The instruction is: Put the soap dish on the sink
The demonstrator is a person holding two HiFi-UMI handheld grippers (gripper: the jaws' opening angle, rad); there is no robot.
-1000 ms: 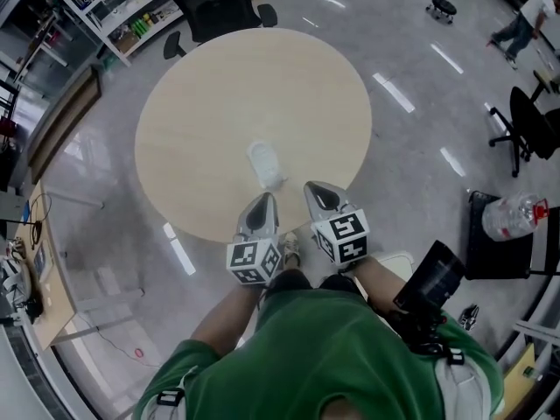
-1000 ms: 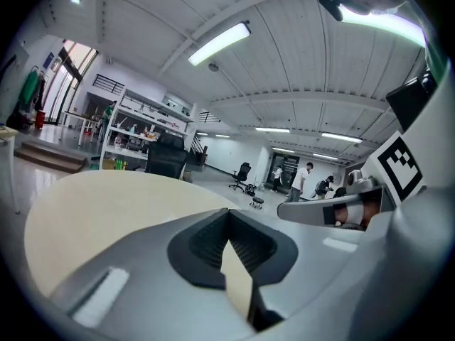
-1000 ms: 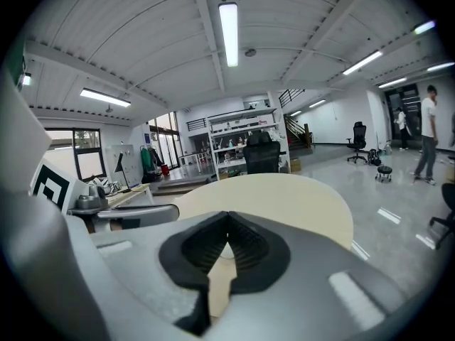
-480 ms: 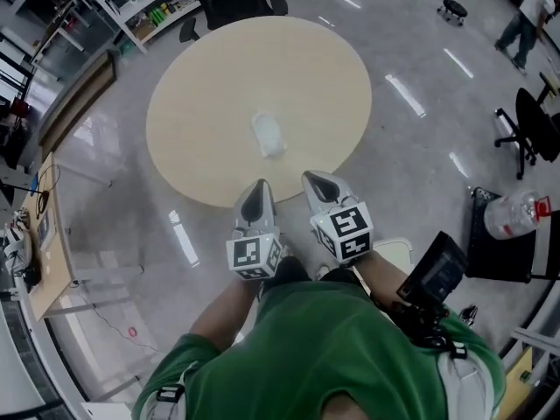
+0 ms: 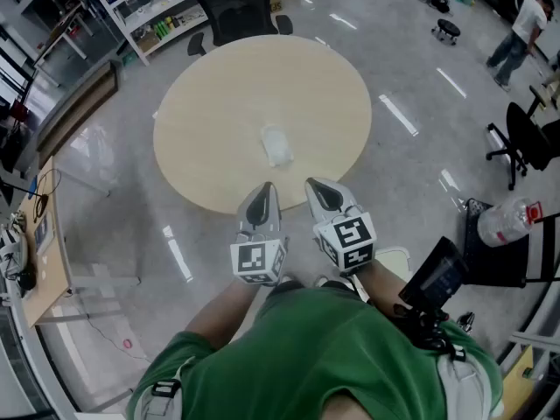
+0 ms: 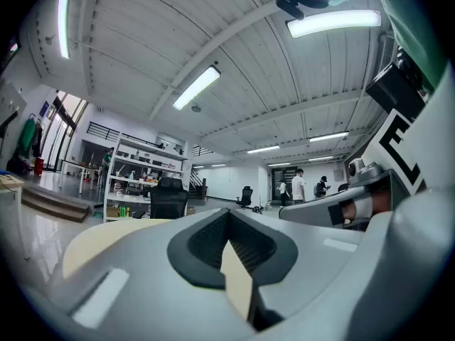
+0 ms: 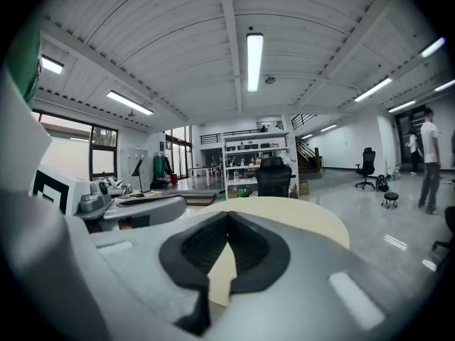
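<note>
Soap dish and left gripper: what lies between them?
Only bare tabletop lies between the soap dish and the left gripper; the head view shows it.

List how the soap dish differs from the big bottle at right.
Place: the soap dish lies near the middle of the round table; the bottle rests on a black surface off the table.
Look: the soap dish is a pale whitish oblong; the bottle is clear with a red cap.
Size: the soap dish shows as a small patch; the bottle looks bulkier.
Both look like light plastic.
</note>
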